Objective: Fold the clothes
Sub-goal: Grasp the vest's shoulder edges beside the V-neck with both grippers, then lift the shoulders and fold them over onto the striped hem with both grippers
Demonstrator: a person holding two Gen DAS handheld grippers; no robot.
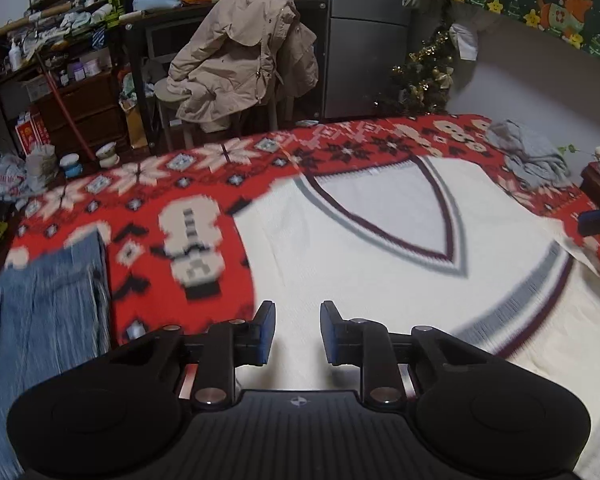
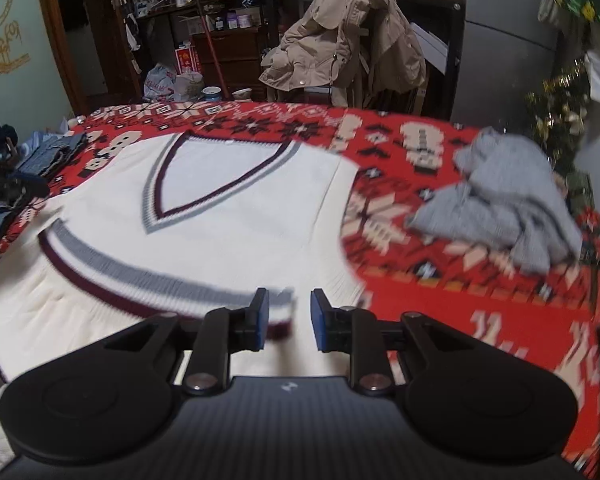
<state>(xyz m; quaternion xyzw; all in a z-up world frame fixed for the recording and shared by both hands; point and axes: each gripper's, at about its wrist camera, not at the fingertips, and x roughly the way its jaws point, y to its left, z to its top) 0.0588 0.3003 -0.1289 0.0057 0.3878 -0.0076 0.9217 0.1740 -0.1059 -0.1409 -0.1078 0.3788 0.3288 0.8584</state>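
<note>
Here, both tools released, nothing between pads. Left tool (image 1: pixel 298 326) hovers over white vest (image 1: pixel 380 248), V-neck ahead of it, blue jeans (image 1: pixel 48 300) to its left. Right tool (image 2: pixel 290 314) hovers above folded-up striped hem; grey garment (image 2: pixel 508 204) ahead to its right on red blanket (image 2: pixel 460 300).

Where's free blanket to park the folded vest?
Free: red blanket between white vest and grey garment, and between vest and jeans. Far-edge strip is narrow. Crowded: the grey heap and jeans at the two ends.
</note>
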